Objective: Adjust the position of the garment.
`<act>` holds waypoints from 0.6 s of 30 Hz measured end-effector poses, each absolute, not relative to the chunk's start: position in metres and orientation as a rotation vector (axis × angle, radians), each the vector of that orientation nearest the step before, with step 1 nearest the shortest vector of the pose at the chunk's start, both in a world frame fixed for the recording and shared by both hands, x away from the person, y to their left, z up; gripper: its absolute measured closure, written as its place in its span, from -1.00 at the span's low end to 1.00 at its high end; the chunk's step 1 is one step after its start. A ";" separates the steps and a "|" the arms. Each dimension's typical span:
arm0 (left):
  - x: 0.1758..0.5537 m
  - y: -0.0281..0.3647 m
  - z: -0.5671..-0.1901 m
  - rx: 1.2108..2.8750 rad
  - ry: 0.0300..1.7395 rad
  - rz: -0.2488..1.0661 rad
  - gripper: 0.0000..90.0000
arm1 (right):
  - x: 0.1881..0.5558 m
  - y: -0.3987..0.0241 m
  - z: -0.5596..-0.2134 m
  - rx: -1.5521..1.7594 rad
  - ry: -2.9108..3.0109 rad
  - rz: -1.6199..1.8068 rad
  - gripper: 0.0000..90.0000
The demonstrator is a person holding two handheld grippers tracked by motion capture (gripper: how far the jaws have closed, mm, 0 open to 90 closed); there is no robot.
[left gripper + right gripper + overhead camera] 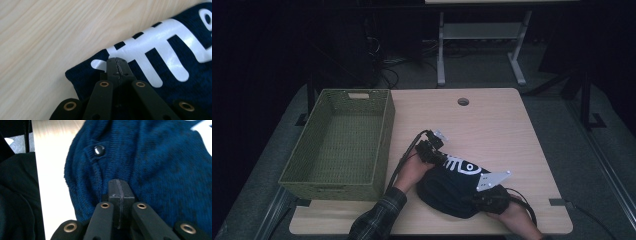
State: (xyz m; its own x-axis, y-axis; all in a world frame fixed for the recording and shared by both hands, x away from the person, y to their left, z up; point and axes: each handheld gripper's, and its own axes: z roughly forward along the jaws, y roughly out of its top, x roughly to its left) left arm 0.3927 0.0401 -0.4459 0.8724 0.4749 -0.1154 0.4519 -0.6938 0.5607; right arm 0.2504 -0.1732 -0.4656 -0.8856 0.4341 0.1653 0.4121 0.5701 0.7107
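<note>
A dark blue knit sweater (451, 192) with a white fish-bone print (462, 165) lies bunched on the near part of the wooden table (497, 125). My left gripper (438, 156) sits at the sweater's upper left edge. In the left gripper view its jaws (117, 62) are pressed together on a corner of the cloth (82, 75) beside the print (160, 42). My right gripper (482, 194) is at the sweater's lower right. Its jaws (119, 183) are shut where the knit (162, 157) puckers, just below a dark button (99, 150).
An olive woven basket (384, 131) stands at the table's left side, with nothing in it. A round cable hole (463, 101) is near the far edge. A white desk frame (479, 32) stands on the floor behind the table. The person's dark clothing (17, 200) lies by the near edge.
</note>
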 end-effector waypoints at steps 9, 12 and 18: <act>0.380 0.049 -0.428 2.388 0.664 0.055 1.00 | 0.250 -0.174 -0.462 0.711 2.748 1.249 0.99; 0.367 0.055 -0.423 2.368 0.661 0.045 0.98 | 0.249 -0.178 -0.457 0.718 2.718 1.271 0.99; 0.342 0.067 -0.413 2.374 0.621 0.048 0.96 | 0.253 -0.191 -0.445 0.746 2.603 1.350 0.98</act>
